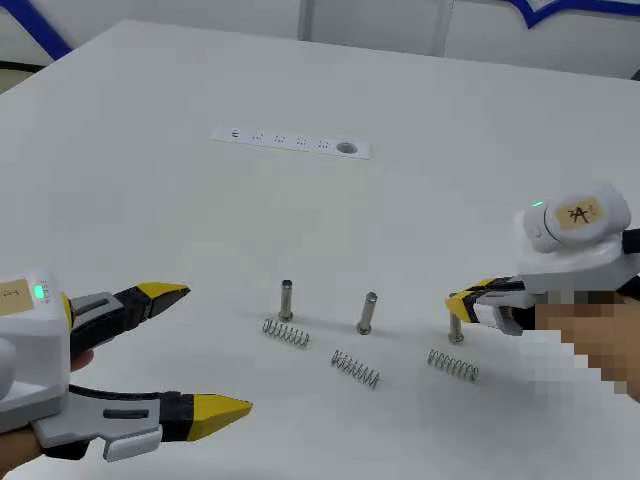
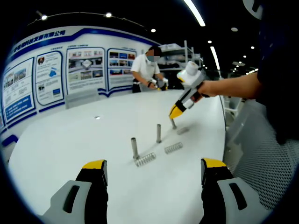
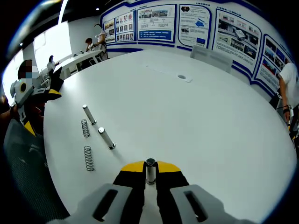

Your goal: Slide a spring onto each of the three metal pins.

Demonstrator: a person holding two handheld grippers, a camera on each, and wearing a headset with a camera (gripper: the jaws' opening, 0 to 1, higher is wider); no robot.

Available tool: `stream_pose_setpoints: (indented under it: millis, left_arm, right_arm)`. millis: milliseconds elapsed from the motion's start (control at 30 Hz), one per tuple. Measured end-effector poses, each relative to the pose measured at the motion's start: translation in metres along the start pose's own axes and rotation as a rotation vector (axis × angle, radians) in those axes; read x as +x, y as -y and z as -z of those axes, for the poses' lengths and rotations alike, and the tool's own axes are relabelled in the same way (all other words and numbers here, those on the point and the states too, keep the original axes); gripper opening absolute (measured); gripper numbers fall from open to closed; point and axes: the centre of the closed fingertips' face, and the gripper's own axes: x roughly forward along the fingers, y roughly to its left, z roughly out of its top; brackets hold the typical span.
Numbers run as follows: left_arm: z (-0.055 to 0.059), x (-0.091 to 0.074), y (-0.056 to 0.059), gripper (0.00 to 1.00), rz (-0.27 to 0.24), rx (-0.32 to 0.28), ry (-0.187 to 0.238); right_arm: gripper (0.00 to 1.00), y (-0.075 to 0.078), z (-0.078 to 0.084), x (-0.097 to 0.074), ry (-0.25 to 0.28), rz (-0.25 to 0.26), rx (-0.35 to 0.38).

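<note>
Bright, even overhead light; ceiling strips (image 2: 195,13) glare; soft shadows; fisheye edges warped, slightly blurred.

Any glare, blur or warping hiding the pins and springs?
Head view: even light, faint shadows, springs and pins sharp. Left gripper view: fisheye bows the table edge, ceiling strips glare. Right gripper view: bright washout upper left, clamped pin crisp.

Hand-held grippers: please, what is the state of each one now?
Left hand-held gripper: open, empty.
Right hand-held gripper: closed on a pin.
</note>
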Motion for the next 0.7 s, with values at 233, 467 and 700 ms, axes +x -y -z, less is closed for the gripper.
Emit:
stream_pose_setpoints:
  millis: [233, 467, 700]
  left_arm:
    - [-0.001, 0.0, 0.001, 0.84, 0.002, 0.002, -0.001]
    - [-0.001, 0.0, 0.0, 0.84, -0.001, 0.002, 0.0]
    - [0.0, 0.002, 0.003, 0.84, 0.008, 0.003, -0.006]
  right_arm:
    - [0.09, 0.001, 0.002, -0.002, 0.002, 0.003, 0.006]
    - [0.09, -0.002, 0.007, -0.008, 0.005, 0.003, 0.017]
    - [0.09, -0.004, 0.013, -0.012, 0.003, 0.002, 0.019]
